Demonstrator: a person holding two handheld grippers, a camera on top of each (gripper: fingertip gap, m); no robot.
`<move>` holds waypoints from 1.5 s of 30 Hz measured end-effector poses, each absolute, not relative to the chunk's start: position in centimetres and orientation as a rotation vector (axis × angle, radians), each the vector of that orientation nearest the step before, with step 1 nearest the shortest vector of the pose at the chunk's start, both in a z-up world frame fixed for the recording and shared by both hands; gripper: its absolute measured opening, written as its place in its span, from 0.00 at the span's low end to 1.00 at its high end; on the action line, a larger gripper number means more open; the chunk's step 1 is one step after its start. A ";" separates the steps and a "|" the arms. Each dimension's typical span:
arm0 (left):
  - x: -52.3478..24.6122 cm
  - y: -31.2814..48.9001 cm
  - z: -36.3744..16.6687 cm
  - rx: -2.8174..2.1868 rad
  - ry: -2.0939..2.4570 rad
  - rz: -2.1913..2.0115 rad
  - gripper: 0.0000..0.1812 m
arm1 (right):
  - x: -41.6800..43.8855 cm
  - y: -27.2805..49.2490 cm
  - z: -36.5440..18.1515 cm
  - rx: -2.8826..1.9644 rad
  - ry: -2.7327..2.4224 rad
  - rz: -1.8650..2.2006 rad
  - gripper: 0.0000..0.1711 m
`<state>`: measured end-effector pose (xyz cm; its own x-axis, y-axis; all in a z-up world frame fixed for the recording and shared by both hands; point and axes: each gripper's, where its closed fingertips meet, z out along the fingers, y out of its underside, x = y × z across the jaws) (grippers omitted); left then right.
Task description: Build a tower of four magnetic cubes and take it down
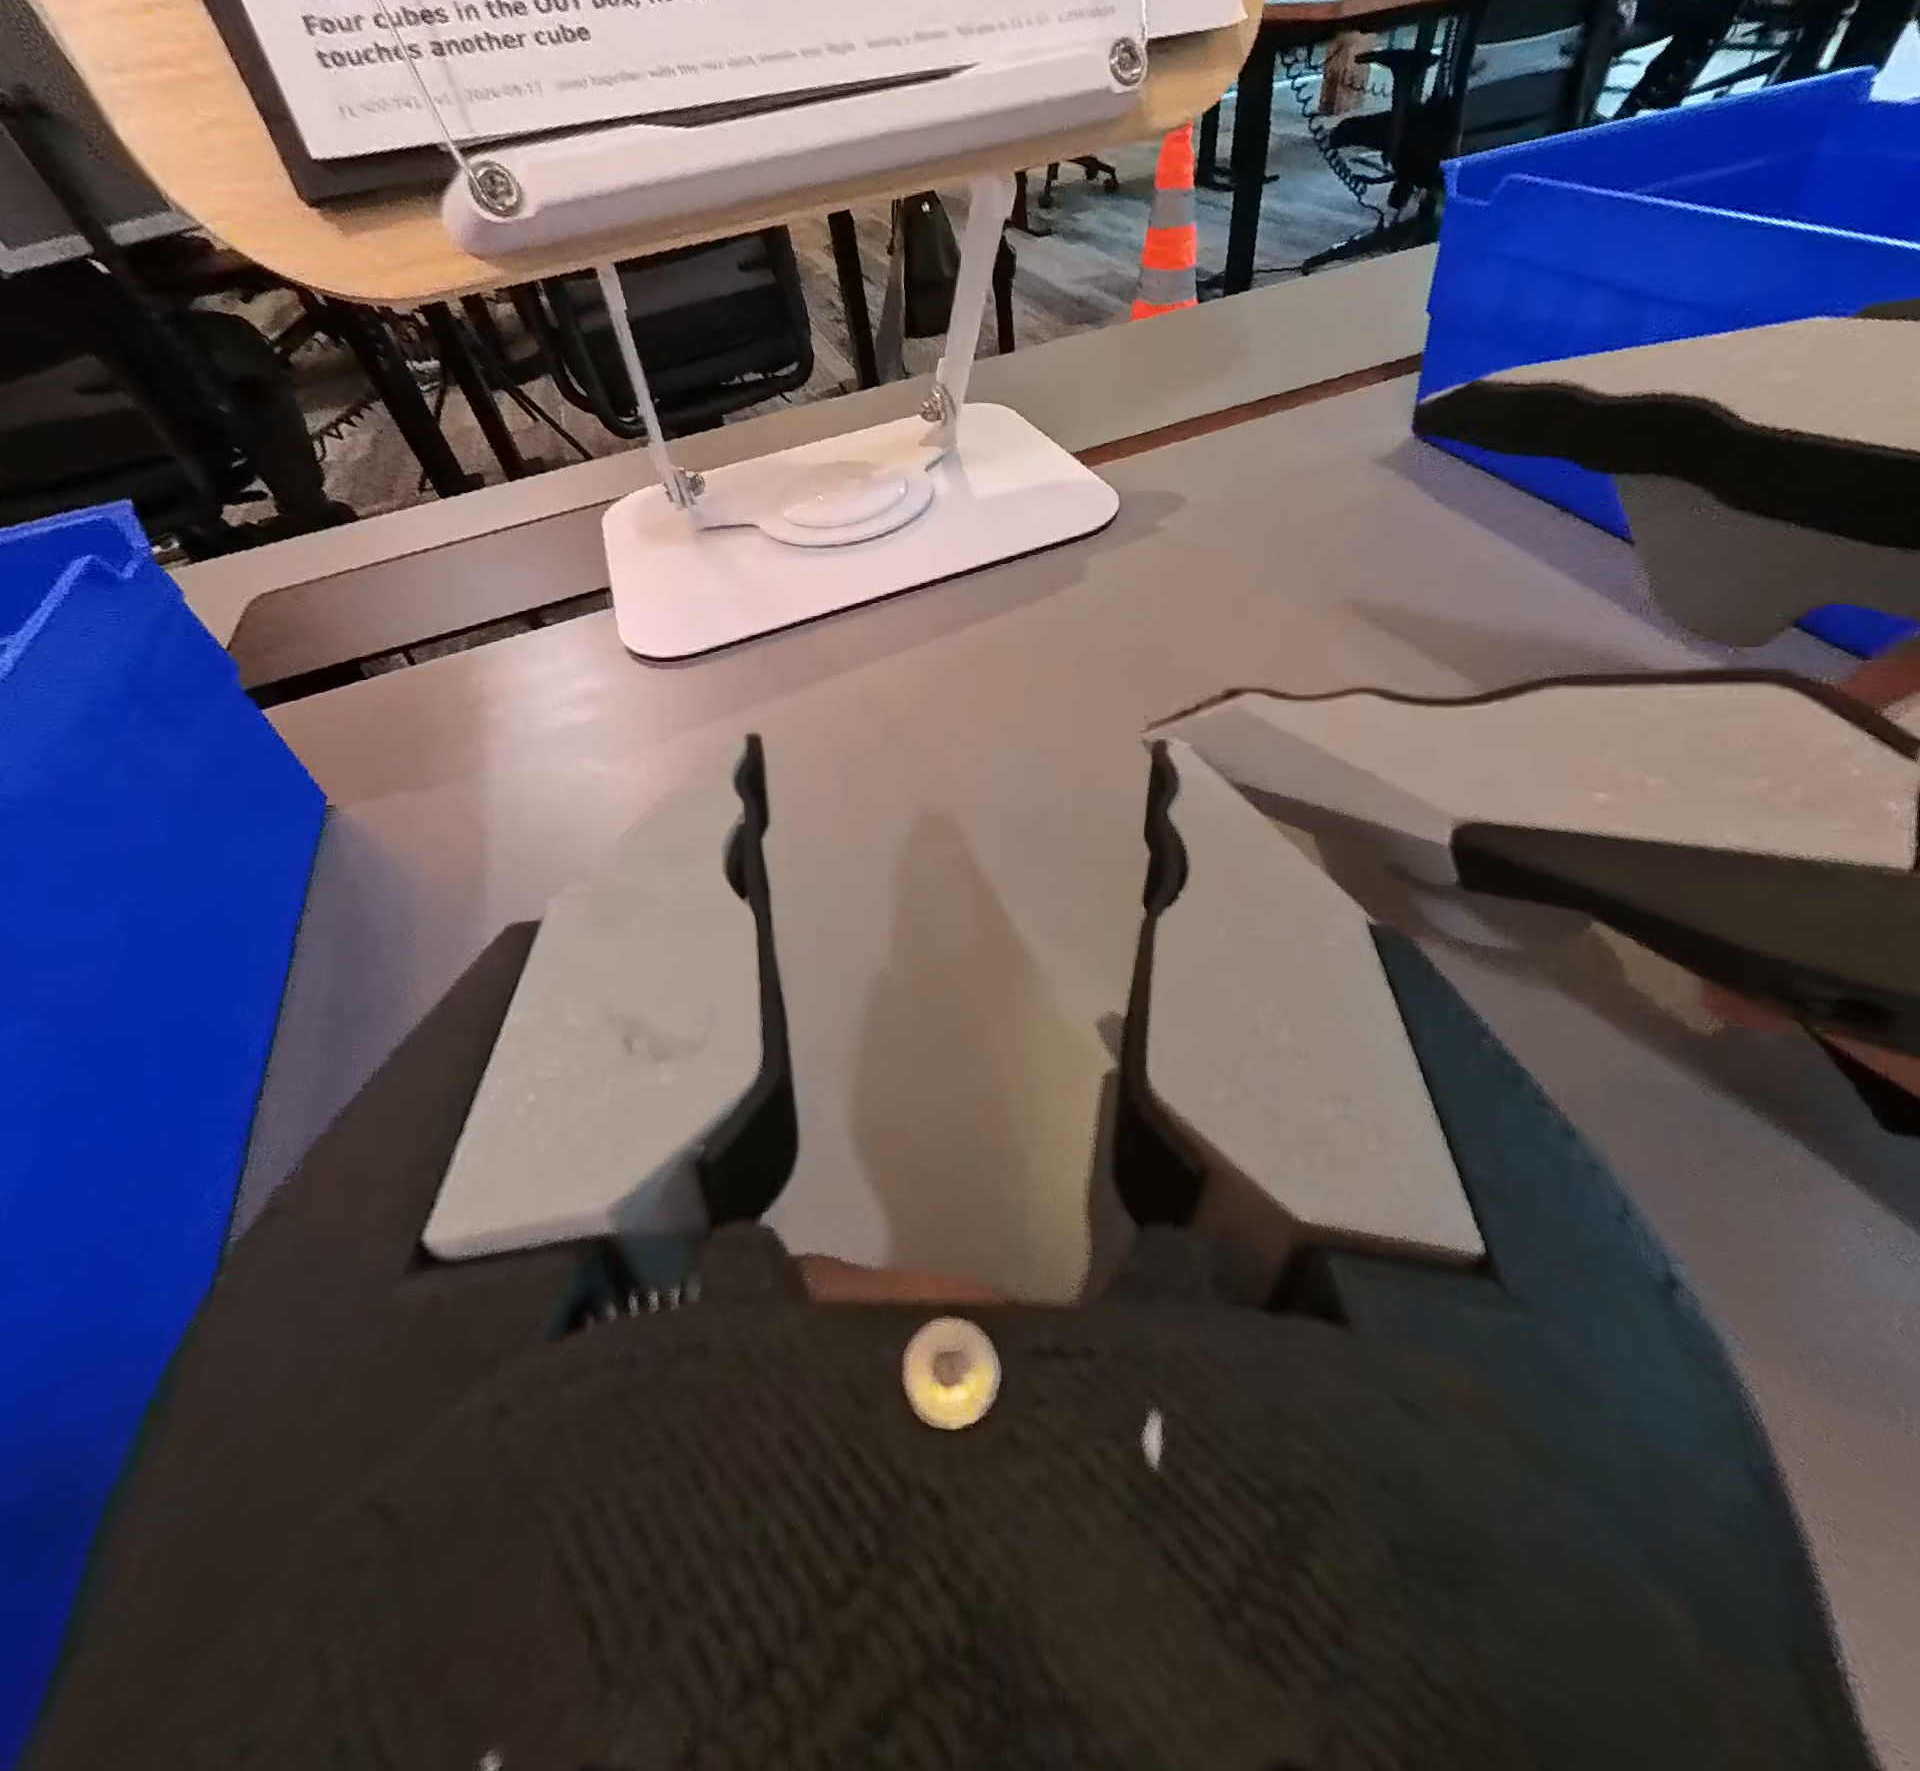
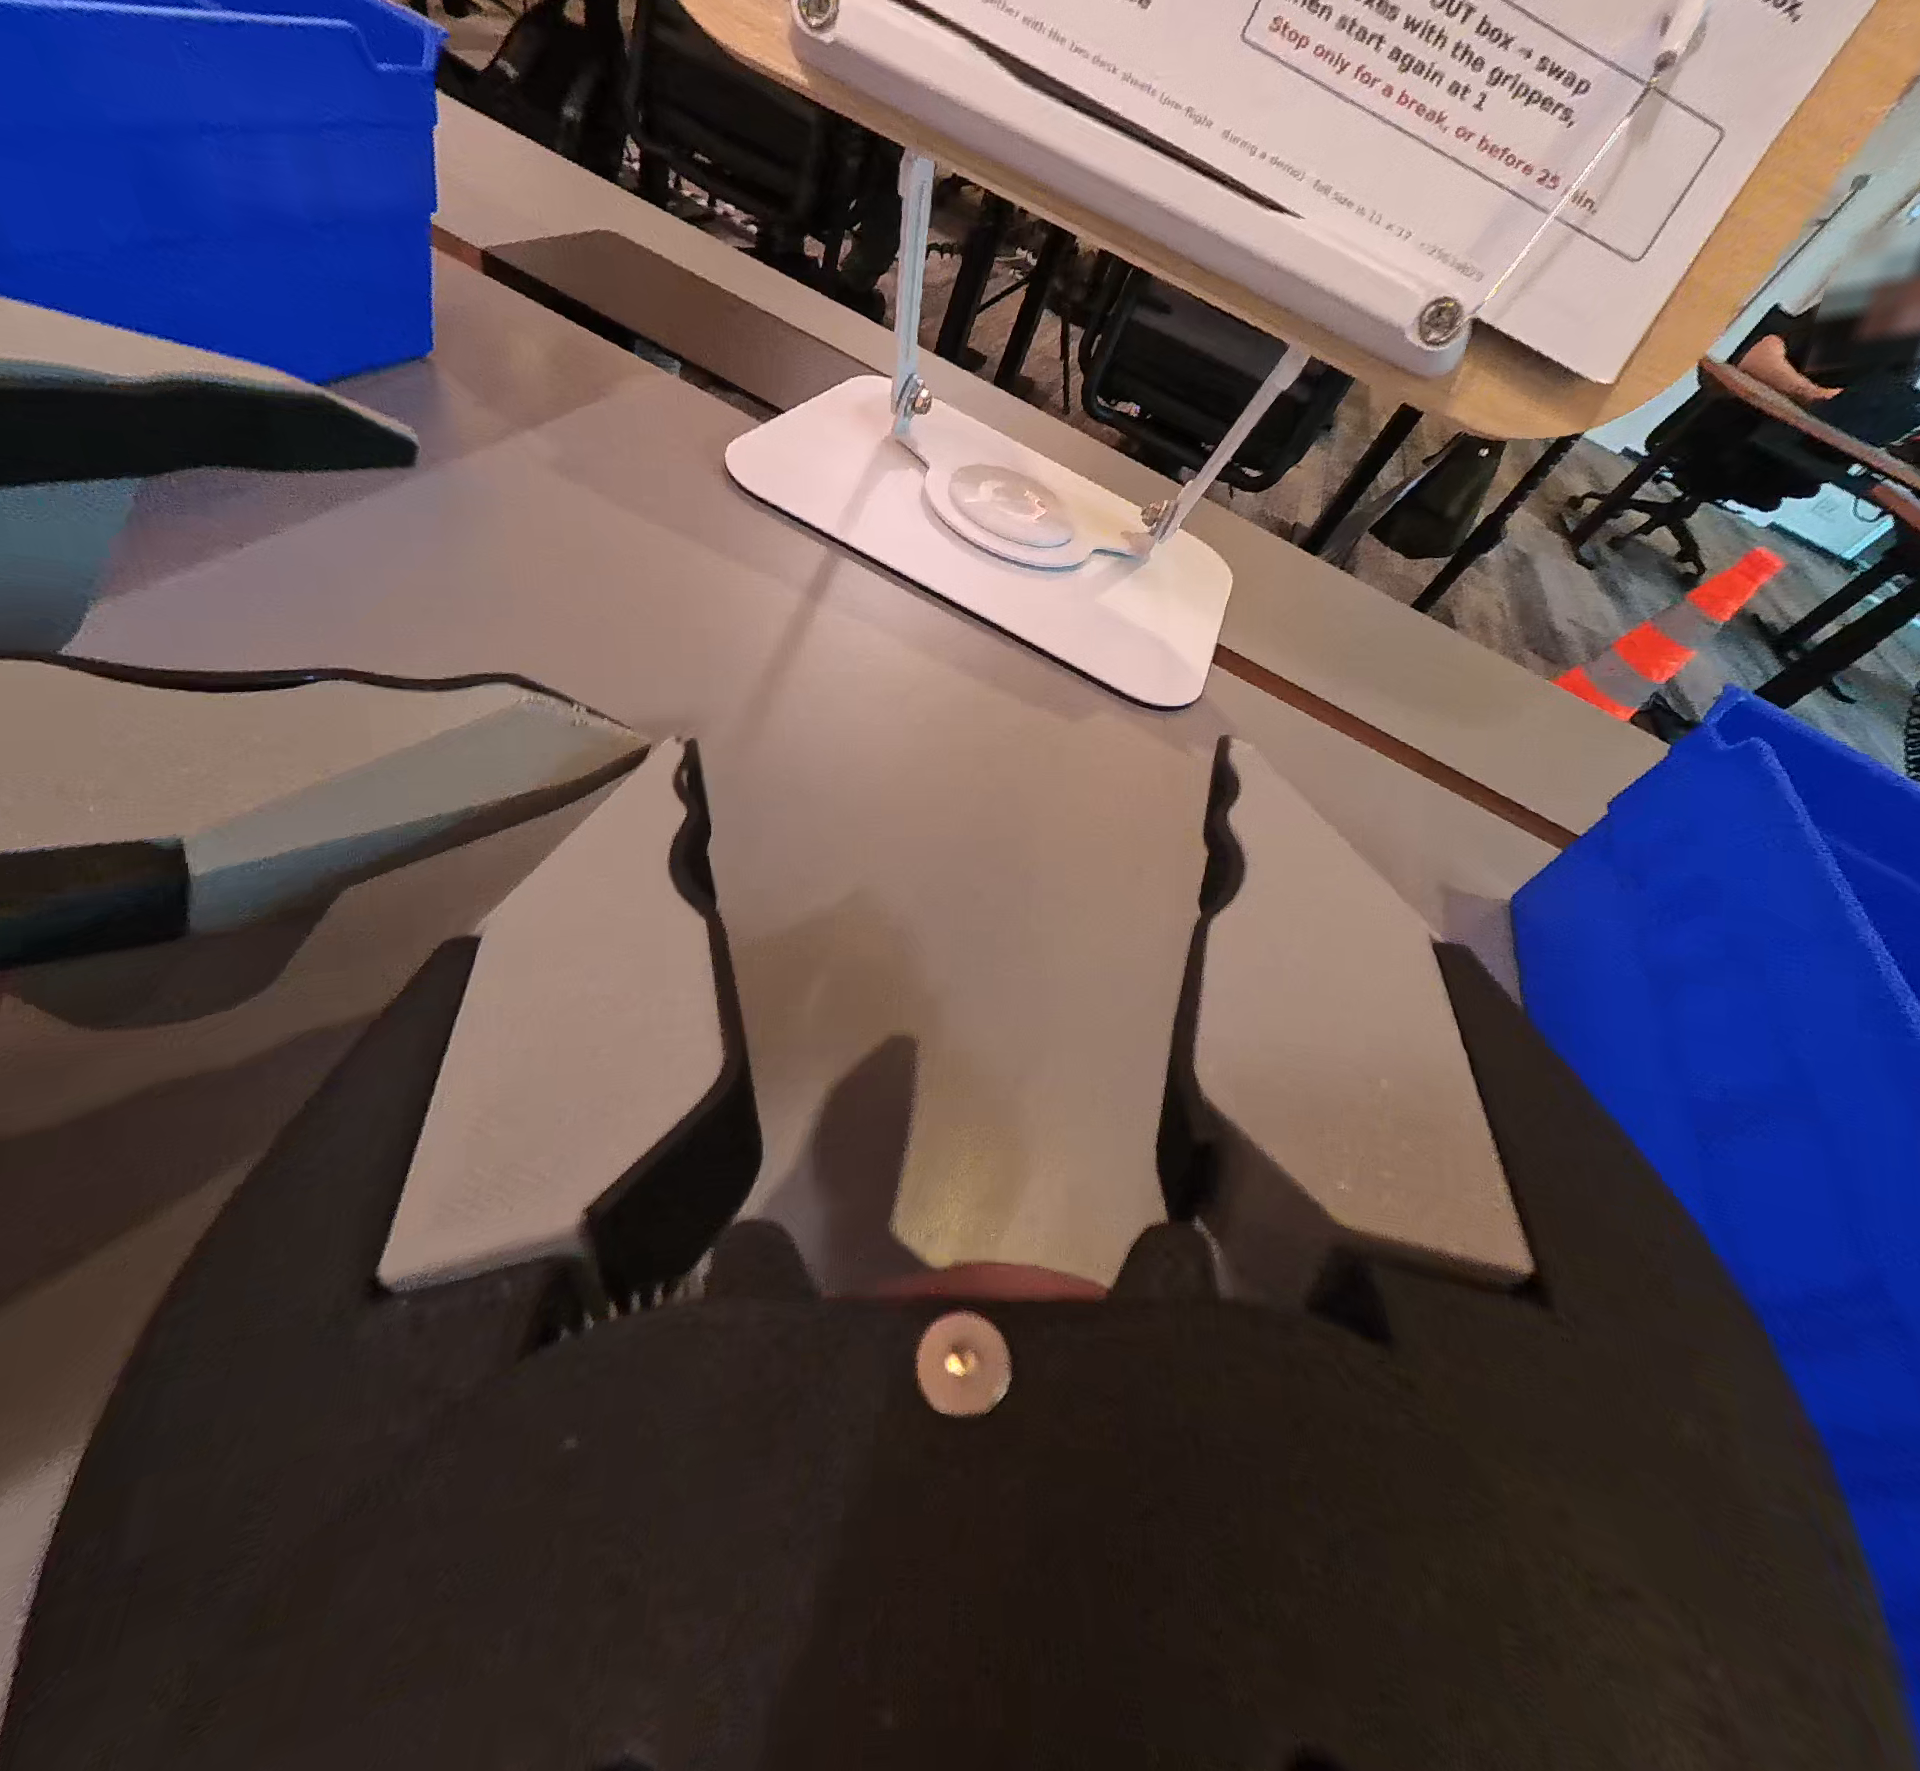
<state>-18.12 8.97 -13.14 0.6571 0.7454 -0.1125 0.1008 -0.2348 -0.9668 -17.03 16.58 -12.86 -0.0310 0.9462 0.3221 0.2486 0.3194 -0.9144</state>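
Note:
No magnetic cube shows in either view. My left gripper [image 1: 956, 765] is open and empty, low over the grey table [image 1: 935, 682]. My right gripper [image 2: 951, 765] is open and empty too, over the same table [image 2: 935, 838]. The right gripper also shows at the right edge of the left wrist view [image 1: 1288, 568], open. The left gripper shows at the left edge of the right wrist view [image 2: 520, 589], open. The two grippers hover side by side, tips close together. A blue bin [image 1: 125, 838] stands left and another blue bin [image 1: 1662, 267] right; their insides are hidden.
A white stand [image 1: 862, 526] with a wooden board and a printed sheet [image 1: 675, 7] sits at the table's far middle; it also shows in the right wrist view [image 2: 987, 526]. Blue bins flank the right wrist view [image 2: 208, 163] [image 2: 1745, 1046]. Beyond are chairs, desks and an orange cone [image 1: 1169, 225].

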 end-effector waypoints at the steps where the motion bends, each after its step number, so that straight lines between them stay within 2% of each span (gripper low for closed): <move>1: -18.1 9.0 -13.1 -1.726 -0.690 0.697 0.40 | -16.9 16.5 -13.1 -1.149 -1.538 0.818 0.56; 6: -18.0 9.1 -12.9 -1.715 -0.685 0.689 0.38 | -16.8 17.1 -13.6 -1.258 -1.518 0.858 0.65; 11: -17.9 9.2 -13.1 -1.722 -0.692 0.680 0.38 | -16.2 17.0 -13.2 -1.268 -1.531 0.965 0.61; 15: -17.9 9.2 -13.0 -1.711 -0.698 0.658 0.38 | -16.1 17.0 -13.7 -1.273 -1.563 0.949 0.61; 21: -17.9 9.2 -12.9 -1.716 -0.688 0.668 0.38 | -16.1 16.6 -13.5 -1.205 -1.570 0.896 0.57; 22: -17.9 9.2 -12.9 -1.720 -0.686 0.671 0.37 | -16.0 16.3 -13.7 -1.202 -1.588 0.899 0.53; 24: -17.9 9.2 -13.0 -1.727 -0.684 0.678 0.37 | -15.9 15.5 -14.1 -1.191 -1.637 0.927 0.40; 25: -17.9 9.2 -12.9 -1.726 -0.682 0.681 0.36 | -15.9 15.3 -14.3 -1.189 -1.653 0.938 0.38; 30: -17.9 9.1 -13.0 -1.728 -0.673 0.691 0.33 | -16.1 14.9 -15.4 -1.231 -1.701 0.965 0.40; 33: -18.0 9.3 -13.5 -1.751 -0.675 0.687 0.33 | -15.9 14.7 -15.6 -1.248 -1.723 1.000 0.28; 45: -18.1 8.8 -13.1 -1.733 -0.680 0.697 0.33 | -15.9 14.6 -15.4 -1.252 -1.719 1.031 0.29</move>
